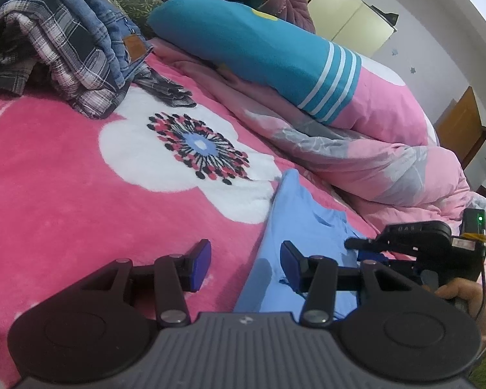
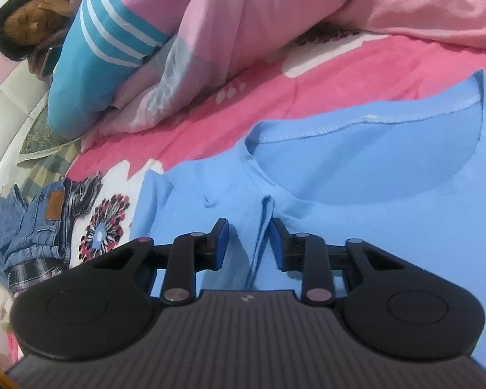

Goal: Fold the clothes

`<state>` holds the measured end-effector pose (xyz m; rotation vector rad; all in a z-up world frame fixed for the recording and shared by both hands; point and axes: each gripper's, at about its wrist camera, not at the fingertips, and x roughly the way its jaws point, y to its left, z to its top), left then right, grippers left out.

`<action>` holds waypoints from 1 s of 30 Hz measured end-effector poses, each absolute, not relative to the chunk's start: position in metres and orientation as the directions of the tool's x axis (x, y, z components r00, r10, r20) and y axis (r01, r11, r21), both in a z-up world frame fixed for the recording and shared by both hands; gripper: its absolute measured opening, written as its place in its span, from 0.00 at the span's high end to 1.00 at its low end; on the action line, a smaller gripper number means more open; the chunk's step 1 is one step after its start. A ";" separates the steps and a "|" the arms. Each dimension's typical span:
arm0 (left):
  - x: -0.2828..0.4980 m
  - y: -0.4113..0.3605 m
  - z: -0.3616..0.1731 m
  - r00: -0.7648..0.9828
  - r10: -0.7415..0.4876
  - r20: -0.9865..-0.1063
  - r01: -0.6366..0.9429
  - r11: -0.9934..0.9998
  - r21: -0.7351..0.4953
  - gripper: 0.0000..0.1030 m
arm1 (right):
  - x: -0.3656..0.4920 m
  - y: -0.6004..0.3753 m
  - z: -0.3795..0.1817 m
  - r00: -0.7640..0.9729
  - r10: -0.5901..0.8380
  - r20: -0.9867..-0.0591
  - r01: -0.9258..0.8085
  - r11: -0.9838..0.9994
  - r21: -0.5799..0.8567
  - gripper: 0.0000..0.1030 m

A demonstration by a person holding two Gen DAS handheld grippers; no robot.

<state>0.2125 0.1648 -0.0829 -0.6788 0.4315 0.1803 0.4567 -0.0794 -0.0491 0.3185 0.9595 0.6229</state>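
My right gripper (image 2: 248, 243): jaws spread, a raised fold of the blue T-shirt (image 2: 356, 201) between the pads, not pinched. Left gripper (image 1: 245, 264) — jaws spread over the shirt's edge, nothing held. Shirt lies flat on the pink blanket (image 1: 58, 194) — jeans (image 2: 32, 227) piled beyond.

A bed under a pink floral blanket (image 1: 64, 194) fills the room; far right, a pale wall (image 1: 437, 48) (star stickers), cream cabinet (image 1: 350, 16) and wooden furniture (image 1: 460, 126).
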 end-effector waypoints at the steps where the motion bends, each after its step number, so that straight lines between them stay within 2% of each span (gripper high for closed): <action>1: 0.212 0.165 -0.083 0.897 0.024 -0.441 -0.300 0.765 -0.570 0.53 | 0.455 -0.081 -0.048 0.423 0.628 -0.653 -0.347 0.778 0.524 0.92; 3: 0.211 0.166 -0.083 0.898 0.028 -0.438 -0.303 0.760 -0.575 0.53 | 0.452 -0.084 -0.047 0.432 0.640 -0.635 -0.340 0.768 0.543 0.97; 8: 0.210 0.168 -0.083 0.900 0.035 -0.435 -0.310 0.752 -0.581 0.53 | 0.438 -0.095 -0.033 0.486 0.642 -0.593 -0.349 0.765 0.541 0.98; 19: 0.211 0.167 -0.083 0.898 0.042 -0.438 -0.314 0.757 -0.572 0.53 | 0.444 -0.106 -0.048 0.496 0.604 -0.624 -0.267 0.790 0.552 0.97; 25: 0.211 0.166 -0.084 0.898 0.043 -0.438 -0.315 0.757 -0.572 0.53 | 0.440 -0.119 -0.052 0.446 0.647 -0.618 -0.224 0.749 0.624 0.88; 30: 0.211 0.167 -0.084 0.898 0.043 -0.437 -0.315 0.756 -0.574 0.53 | 0.404 -0.117 -0.037 0.315 0.708 -0.632 -0.313 0.706 0.635 0.70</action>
